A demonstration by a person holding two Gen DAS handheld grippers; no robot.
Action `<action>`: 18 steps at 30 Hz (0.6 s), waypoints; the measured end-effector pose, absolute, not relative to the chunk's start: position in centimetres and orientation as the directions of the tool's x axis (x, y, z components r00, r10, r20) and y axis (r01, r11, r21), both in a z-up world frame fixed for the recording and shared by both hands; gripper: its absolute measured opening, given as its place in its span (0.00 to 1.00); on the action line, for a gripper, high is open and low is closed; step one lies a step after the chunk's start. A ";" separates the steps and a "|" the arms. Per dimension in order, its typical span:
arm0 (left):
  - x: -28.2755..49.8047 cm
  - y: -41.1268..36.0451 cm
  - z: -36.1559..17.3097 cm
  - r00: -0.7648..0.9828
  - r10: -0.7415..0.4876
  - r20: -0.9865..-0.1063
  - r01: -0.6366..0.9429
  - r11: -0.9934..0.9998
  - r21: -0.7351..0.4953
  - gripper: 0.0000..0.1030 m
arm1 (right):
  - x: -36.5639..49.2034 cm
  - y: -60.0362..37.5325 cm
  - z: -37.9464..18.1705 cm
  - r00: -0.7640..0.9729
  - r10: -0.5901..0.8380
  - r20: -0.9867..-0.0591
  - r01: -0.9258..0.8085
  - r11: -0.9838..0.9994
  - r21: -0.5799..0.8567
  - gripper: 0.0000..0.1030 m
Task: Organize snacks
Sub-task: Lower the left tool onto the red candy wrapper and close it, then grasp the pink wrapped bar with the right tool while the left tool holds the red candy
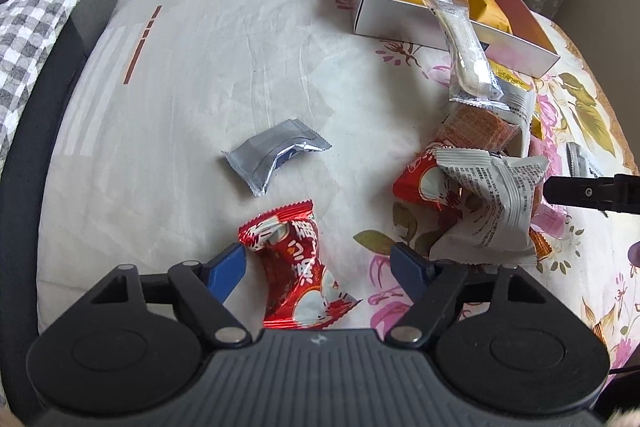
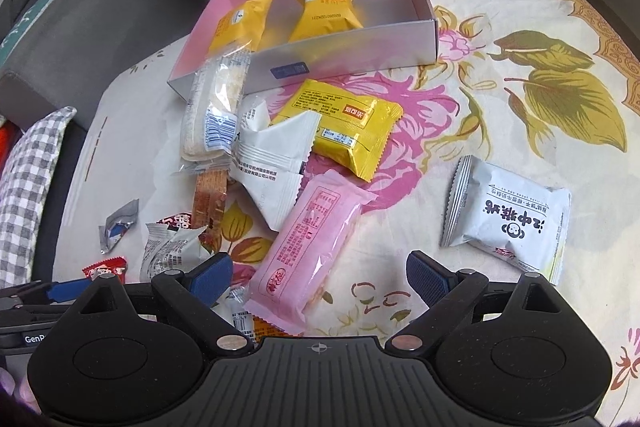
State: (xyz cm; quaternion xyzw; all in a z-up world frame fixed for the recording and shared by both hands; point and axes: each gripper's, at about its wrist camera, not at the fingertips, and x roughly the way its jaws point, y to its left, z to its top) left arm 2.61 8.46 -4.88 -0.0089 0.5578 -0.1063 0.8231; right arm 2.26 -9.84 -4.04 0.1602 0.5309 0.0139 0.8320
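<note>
We see an open box (image 2: 424,7) at the far side of the cloth-covered desk (image 1: 200,67), with two snack packets (image 2: 326,9) lying side by side in it. A long wafer packet (image 2: 212,107) leans on the box's near wall. Before the box lies a heap of snack packets (image 2: 280,163); right of it, apart, one biscuit packet (image 2: 508,215). Left of the heap lie a foil packet (image 1: 276,155) and, nearer us, a candy packet (image 1: 296,267).

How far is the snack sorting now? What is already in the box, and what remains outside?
Done: two yellow packets lie in the pink box.
In hand: the left gripper brackets a red packet; the right gripper brackets a pink packet. Neither looks gripped yet.
Left: a clear-wrapped bar leaning on the box wall, a silver packet, and the remaining pile.
</note>
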 end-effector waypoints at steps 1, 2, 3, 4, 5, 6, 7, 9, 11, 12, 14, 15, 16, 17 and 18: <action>2.6 8.6 -5.0 0.347 -0.187 -0.919 0.158 0.978 -0.140 0.62 | 2.3 -9.9 -4.2 0.434 0.195 -0.880 0.153 0.946 0.285 0.93; 2.6 8.7 -5.1 0.340 -0.188 -0.922 0.152 0.978 -0.143 0.55 | 2.4 -9.9 -4.4 0.429 0.199 -0.881 0.162 0.943 0.291 0.93; 2.6 8.8 -5.2 0.333 -0.189 -0.924 0.148 0.978 -0.146 0.52 | 2.5 -9.9 -4.6 0.424 0.204 -0.883 0.171 0.939 0.299 0.93; 2.6 8.9 -5.2 0.330 -0.189 -0.925 0.144 0.978 -0.148 0.49 | 2.6 -10.0 -4.9 0.418 0.211 -0.884 0.182 0.933 0.309 0.93; 2.6 9.0 -5.2 0.332 -0.186 -0.925 0.142 0.979 -0.146 0.48 | 2.7 -10.0 -5.1 0.413 0.217 -0.885 0.194 0.928 0.318 0.92; 2.5 9.1 -5.2 0.334 -0.185 -0.924 0.141 0.979 -0.145 0.47 | 2.7 -10.0 -5.2 0.410 0.219 -0.885 0.203 0.924 0.323 0.92; 2.5 9.1 -5.1 0.336 -0.182 -0.924 0.141 0.980 -0.142 0.44 | 2.7 -10.1 -5.4 0.410 0.218 -0.886 0.210 0.922 0.325 0.92; 2.5 9.2 -5.1 0.339 -0.177 -0.924 0.138 0.981 -0.138 0.39 | 2.8 -9.9 -5.3 0.418 0.206 -0.885 0.209 0.926 0.314 0.92; 2.5 9.3 -5.1 0.337 -0.179 -0.924 0.136 0.981 -0.140 0.34 | 2.8 -9.7 -5.3 0.422 0.189 -0.886 0.207 0.932 0.298 0.92; 2.4 9.3 -5.1 0.337 -0.181 -0.924 0.136 0.981 -0.142 0.33 | 2.8 -9.7 -5.3 0.423 0.184 -0.887 0.206 0.934 0.292 0.92; 2.5 9.2 -5.1 0.337 -0.184 -0.923 0.137 0.980 -0.145 0.30 | 2.9 -9.4 -5.3 0.424 0.171 -0.889 0.201 0.940 0.277 0.91; 2.6 9.0 -5.1 0.337 -0.188 -0.923 0.138 0.979 -0.149 0.30 | 2.9 -9.4 -5.3 0.425 0.167 -0.890 0.199 0.941 0.272 0.90; 2.6 9.0 -5.1 0.337 -0.191 -0.922 0.139 0.979 -0.152 0.30 | 2.9 -9.3 -5.3 0.425 0.161 -0.891 0.197 0.944 0.264 0.88; 2.5 9.0 -5.1 0.336 -0.193 -0.922 0.141 0.978 -0.154 0.30 | 2.9 -9.2 -5.2 0.426 0.152 -0.892 0.194 0.948 0.254 0.84; 2.5 8.9 -5.1 0.336 -0.196 -0.921 0.145 0.977 -0.156 0.30 | 2.9 -9.1 -5.2 0.427 0.143 -0.893 0.189 0.951 0.243 0.82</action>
